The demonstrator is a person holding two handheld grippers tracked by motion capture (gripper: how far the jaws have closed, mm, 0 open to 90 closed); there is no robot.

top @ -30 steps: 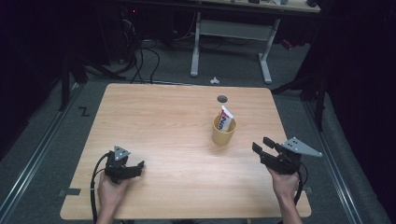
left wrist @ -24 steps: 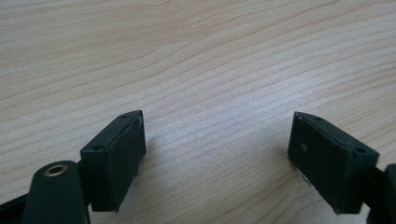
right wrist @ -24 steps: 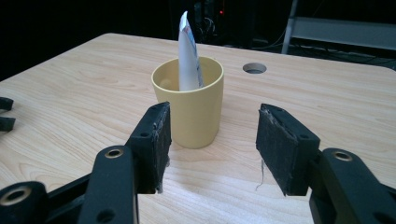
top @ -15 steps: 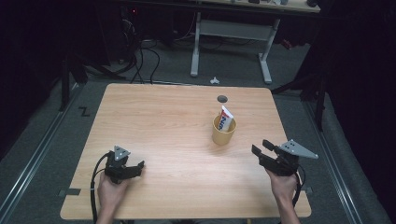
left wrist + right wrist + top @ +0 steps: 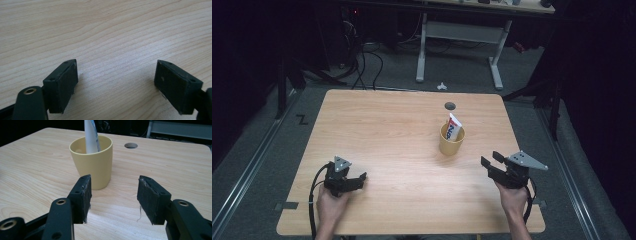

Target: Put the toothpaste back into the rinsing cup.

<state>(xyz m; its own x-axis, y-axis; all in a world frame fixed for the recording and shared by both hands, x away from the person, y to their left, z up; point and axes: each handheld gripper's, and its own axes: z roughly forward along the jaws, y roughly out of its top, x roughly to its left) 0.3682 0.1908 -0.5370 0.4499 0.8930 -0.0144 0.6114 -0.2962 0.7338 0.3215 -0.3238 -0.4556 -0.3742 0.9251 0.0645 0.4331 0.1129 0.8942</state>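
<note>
High view, right tool [image 5: 490, 162] low, level, jaws apart, facing yellow cup [image 5: 451, 141]

The table [image 5: 387, 130] is showing a light wood-grain pattern, pale tan with fine darker streaks. The cup [image 5: 451, 141] is showing plain mustard yellow inside and out. The tube [image 5: 454, 126] standing in it is showing white with blue lettering and a red patch. Both the left gripper [image 5: 357, 181] and the right gripper [image 5: 490, 159] are showing matte black jaws under grey three-cornered plates.
</note>
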